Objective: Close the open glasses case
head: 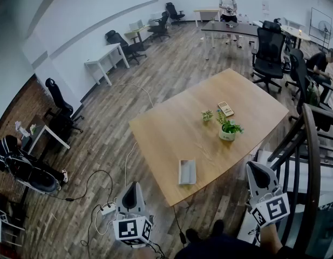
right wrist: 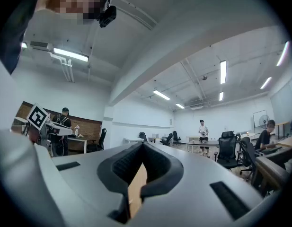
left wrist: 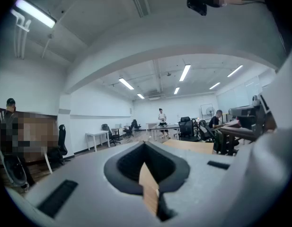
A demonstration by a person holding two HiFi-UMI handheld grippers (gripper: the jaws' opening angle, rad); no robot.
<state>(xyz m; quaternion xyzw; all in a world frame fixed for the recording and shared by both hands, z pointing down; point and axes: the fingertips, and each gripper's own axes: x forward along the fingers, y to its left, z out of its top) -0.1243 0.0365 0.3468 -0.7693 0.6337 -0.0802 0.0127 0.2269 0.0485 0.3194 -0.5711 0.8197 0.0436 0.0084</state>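
Note:
The open glasses case [head: 187, 171] is a pale grey box lying near the front edge of the wooden table [head: 171, 134]. My left gripper [head: 133, 185] hangs over the floor, below and left of the table's near corner, well short of the case. Off the table's front right edge is my right gripper [head: 256, 166], to the right of the case. In the left gripper view the left gripper [left wrist: 145, 143] has its jaws together with nothing held. The right gripper [right wrist: 143, 144] looks the same in its own view. Both point level across the room, and the case is in neither gripper view.
On the table's far half stand a potted plant [head: 228, 128], a smaller plant [head: 207, 115] and a calculator-like object [head: 225, 108]. A dark railing [head: 312, 161] runs close on the right. A power strip [head: 108, 209] and cables lie on the floor at the left. Office chairs, desks and people are farther off.

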